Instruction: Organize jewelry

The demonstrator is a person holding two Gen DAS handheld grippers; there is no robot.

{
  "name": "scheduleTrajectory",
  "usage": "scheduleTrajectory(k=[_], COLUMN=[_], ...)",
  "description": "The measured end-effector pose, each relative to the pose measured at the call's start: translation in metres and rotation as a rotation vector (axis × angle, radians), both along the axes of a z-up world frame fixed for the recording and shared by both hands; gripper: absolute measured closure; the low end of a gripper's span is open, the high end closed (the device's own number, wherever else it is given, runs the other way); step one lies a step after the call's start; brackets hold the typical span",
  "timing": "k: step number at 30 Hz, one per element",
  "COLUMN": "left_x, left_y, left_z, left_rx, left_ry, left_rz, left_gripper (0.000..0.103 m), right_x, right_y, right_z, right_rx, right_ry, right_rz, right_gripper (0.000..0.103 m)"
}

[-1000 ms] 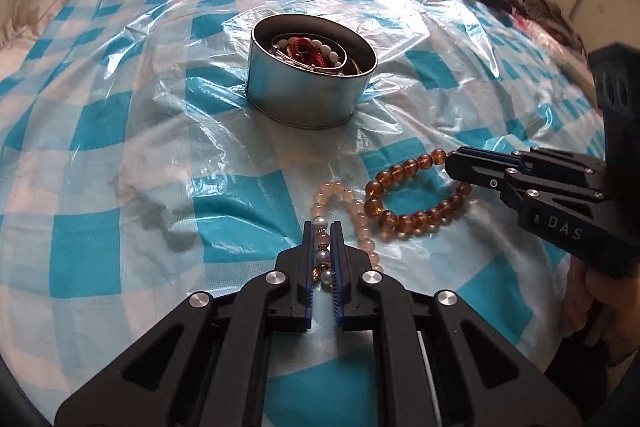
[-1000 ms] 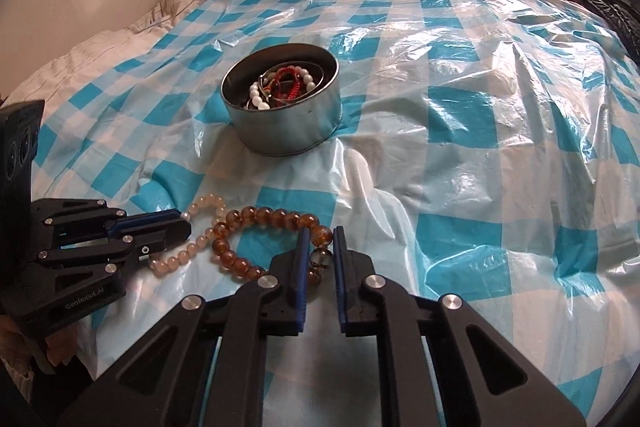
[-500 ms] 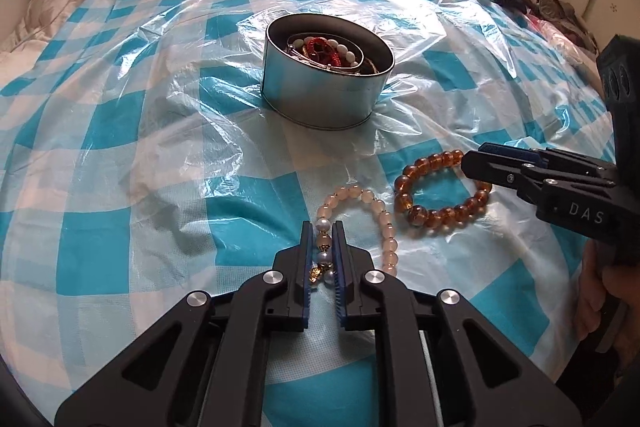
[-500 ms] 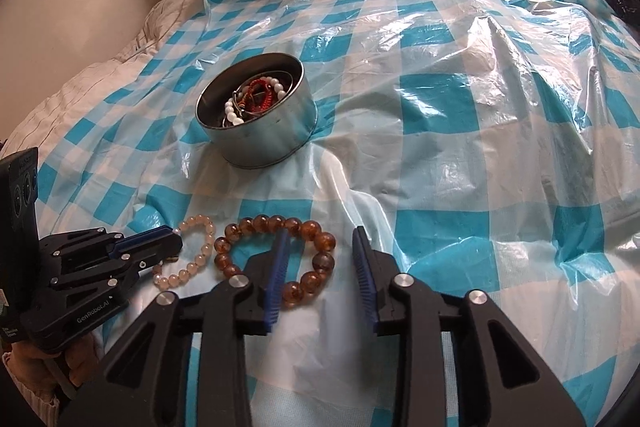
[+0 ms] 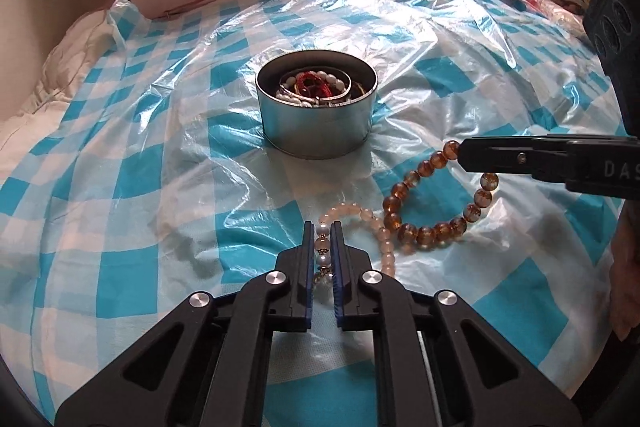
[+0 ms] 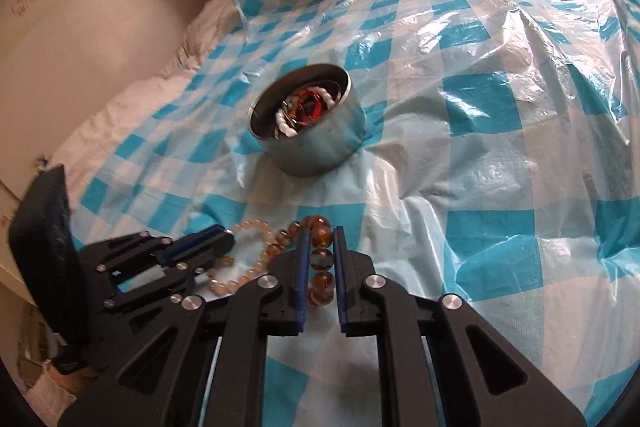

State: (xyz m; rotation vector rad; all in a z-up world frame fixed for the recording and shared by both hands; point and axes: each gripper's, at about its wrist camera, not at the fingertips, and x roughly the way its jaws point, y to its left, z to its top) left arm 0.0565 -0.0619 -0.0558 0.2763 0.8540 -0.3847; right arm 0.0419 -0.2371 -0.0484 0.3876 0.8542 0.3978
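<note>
Amber bracelet (image 5: pixel 434 205) now pinched in right hand-held gripper (image 6: pixel 321 259); half a sec ago those jaws stood wide around it, they're closing, beads betw. pads. It hangs partly off the bed sheet (image 5: pixel 120 187). Pale bracelet (image 5: pixel 374 227) beside it, clamped in nearly shut left hand-held gripper (image 5: pixel 322 247). Both look ready to go into tin (image 5: pixel 316 131), just beyond.
</note>
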Motion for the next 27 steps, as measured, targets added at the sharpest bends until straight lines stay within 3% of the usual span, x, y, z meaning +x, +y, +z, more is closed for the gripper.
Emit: scheduleTrajectory(k=[3,7,15,20,27], left_x=[-0.002,-0.005,-0.002,0.004,0.01], left_y=[0.002,0.002,-0.006,0.001,0.011], left_z=[0.011,0.026,0.041,0.046,0.051], left_rx=[-0.036,-0.083,-0.193,-0.303,-0.354], left_ry=[-0.043,-0.08,-0.065,-0.038,-0.061], left_rz=[0.017,0.027,0.012,0.026,0.075], left_gripper=[0.096,0.095,0.095,0.095,0.095], right_x=[-0.005,-0.007,-0.004,-0.004,-0.002], right_y=[-0.003,0.002,-0.009,-0.012,-0.024], right_z=[0.01,0.02,0.024,0.028,0.03], right_rx=[0.097,0.121,0.153,0.172,0.229], right_ry=[-0.049,-0.091,-0.116,-0.14,-0.162], right_rz=[0.02,0.033,0.021,0.012,-0.029], right_gripper=[0.09,0.09,0.09,0.09,0.09])
